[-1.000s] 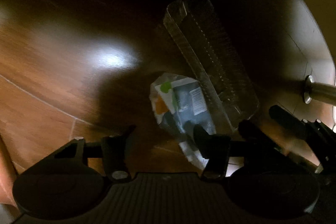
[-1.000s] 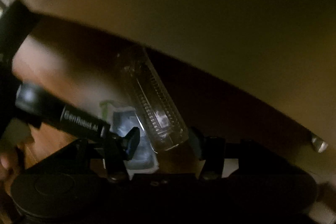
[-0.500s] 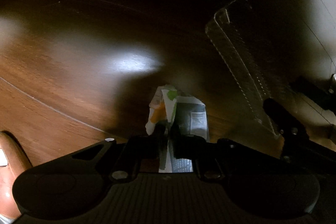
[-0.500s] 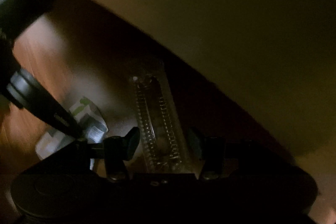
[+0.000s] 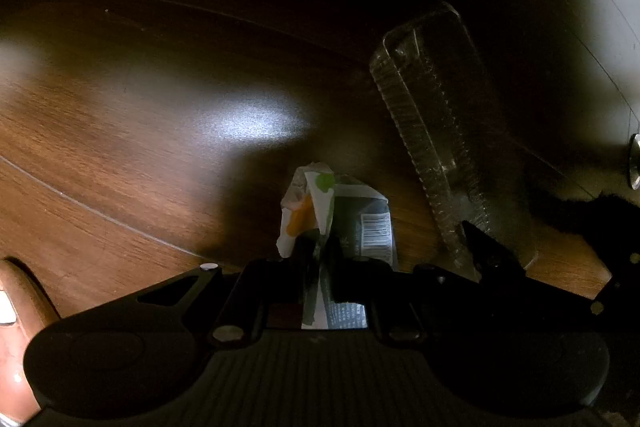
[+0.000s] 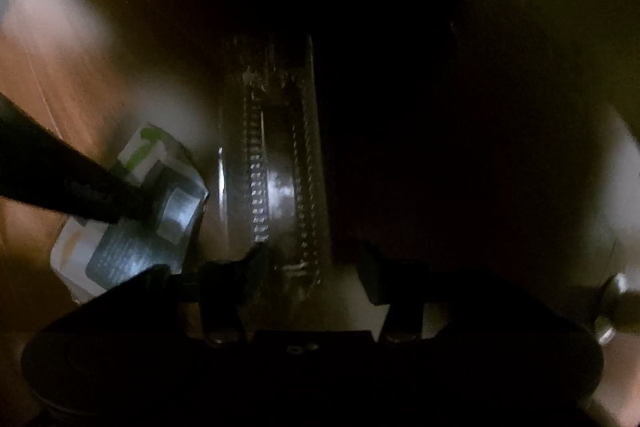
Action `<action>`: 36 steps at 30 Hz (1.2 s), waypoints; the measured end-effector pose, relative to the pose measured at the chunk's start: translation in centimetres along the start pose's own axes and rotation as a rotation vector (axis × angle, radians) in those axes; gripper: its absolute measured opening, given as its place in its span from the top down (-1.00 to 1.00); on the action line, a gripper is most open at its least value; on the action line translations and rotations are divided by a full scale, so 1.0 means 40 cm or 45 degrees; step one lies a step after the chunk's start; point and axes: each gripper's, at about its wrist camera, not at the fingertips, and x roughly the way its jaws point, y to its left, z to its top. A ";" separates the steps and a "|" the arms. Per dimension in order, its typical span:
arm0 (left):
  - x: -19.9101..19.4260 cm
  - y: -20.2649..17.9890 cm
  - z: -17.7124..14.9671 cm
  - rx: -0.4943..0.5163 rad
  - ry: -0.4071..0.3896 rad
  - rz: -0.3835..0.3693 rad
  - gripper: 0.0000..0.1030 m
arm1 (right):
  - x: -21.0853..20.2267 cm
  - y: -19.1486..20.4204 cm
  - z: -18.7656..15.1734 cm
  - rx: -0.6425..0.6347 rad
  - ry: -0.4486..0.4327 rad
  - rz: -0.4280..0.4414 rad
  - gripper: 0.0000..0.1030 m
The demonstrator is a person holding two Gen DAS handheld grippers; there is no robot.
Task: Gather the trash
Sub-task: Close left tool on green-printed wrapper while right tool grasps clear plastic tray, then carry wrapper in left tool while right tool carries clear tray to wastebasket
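Left gripper [image 5: 318, 253]: pressed together on the crumpled wrapper [image 5: 340, 215], pinched between the fingertips.
Wrapper: low over the wooden floor [image 5: 120, 155]; whether lifted clear, cannot tell.
Clear plastic tray [image 6: 276, 163]: just right of the wrapper, near end between the fingers of the right gripper [image 6: 312, 267].
Right gripper: spread, straddling the tray end, not yet closed.
Progress: one piece grasped, tray grasp pending, nothing binned; no bin visible.
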 end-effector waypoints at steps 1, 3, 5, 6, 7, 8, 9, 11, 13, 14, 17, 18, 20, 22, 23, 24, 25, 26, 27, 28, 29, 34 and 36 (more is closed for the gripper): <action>-0.001 -0.001 -0.001 0.000 -0.001 0.000 0.81 | -0.001 -0.007 -0.005 0.021 0.010 -0.002 0.99; -0.001 -0.002 -0.002 0.001 -0.001 0.000 0.83 | -0.006 -0.019 -0.020 0.060 0.024 0.007 0.98; -0.009 -0.003 -0.002 0.005 0.001 -0.002 0.87 | -0.021 -0.018 -0.029 0.096 0.026 0.010 0.98; -0.012 -0.006 -0.004 0.010 0.000 0.000 0.88 | -0.027 -0.017 -0.036 0.116 0.031 0.014 0.98; -0.012 -0.004 -0.008 0.014 0.000 0.003 0.88 | -0.044 -0.013 -0.045 0.135 0.036 0.012 0.98; -0.013 -0.005 -0.011 0.014 0.002 0.005 0.90 | -0.056 -0.009 -0.052 0.153 0.040 0.011 0.98; -0.018 -0.008 -0.014 0.013 0.004 0.007 0.90 | -0.070 -0.009 -0.058 0.174 0.045 0.009 0.98; -0.029 -0.015 -0.024 0.017 0.000 0.003 0.90 | -0.091 -0.014 -0.057 0.223 0.055 0.015 0.98; -0.048 -0.023 -0.034 0.034 -0.007 -0.001 0.90 | -0.119 -0.014 -0.076 0.279 0.067 0.016 0.98; -0.058 -0.026 -0.040 0.039 -0.011 -0.002 0.90 | -0.139 -0.015 -0.089 0.308 0.077 0.015 0.98; -0.095 -0.028 -0.063 0.033 -0.017 -0.015 0.91 | -0.187 -0.013 -0.129 0.370 0.094 0.003 0.98; -0.111 -0.027 -0.071 0.025 -0.018 -0.017 0.91 | -0.206 -0.013 -0.143 0.394 0.100 0.006 0.98; -0.149 -0.029 -0.094 0.016 -0.021 -0.016 0.91 | -0.253 -0.010 -0.166 0.427 0.105 0.003 0.98; -0.193 -0.032 -0.118 0.018 -0.036 -0.020 0.91 | -0.307 -0.002 -0.184 0.453 0.106 0.003 0.98; -0.216 -0.033 -0.131 0.022 -0.047 -0.022 0.91 | -0.328 0.003 -0.189 0.467 0.104 0.006 0.98; -0.239 -0.035 -0.143 0.025 -0.057 -0.024 0.91 | -0.356 0.009 -0.192 0.483 0.097 0.002 0.98; -0.267 -0.035 -0.155 0.026 -0.068 -0.031 0.91 | -0.390 0.014 -0.201 0.504 0.087 0.003 0.98; -0.291 -0.035 -0.166 0.027 -0.080 -0.036 0.91 | -0.420 0.018 -0.210 0.529 0.076 0.014 0.98; -0.316 -0.035 -0.178 0.029 -0.091 -0.040 0.91 | -0.447 0.027 -0.219 0.555 0.061 0.022 0.98; -0.345 -0.033 -0.191 0.031 -0.103 -0.046 0.91 | -0.483 0.035 -0.229 0.573 0.043 0.023 0.98; -0.373 -0.032 -0.206 0.031 -0.116 -0.056 0.91 | -0.519 0.038 -0.238 0.583 0.025 0.023 0.98; -0.525 -0.037 -0.272 0.079 -0.215 -0.115 0.91 | -0.696 0.064 -0.291 0.633 -0.115 0.020 0.98; -0.576 -0.055 -0.310 0.101 -0.263 -0.134 0.91 | -0.731 0.104 -0.305 0.648 -0.175 -0.004 0.98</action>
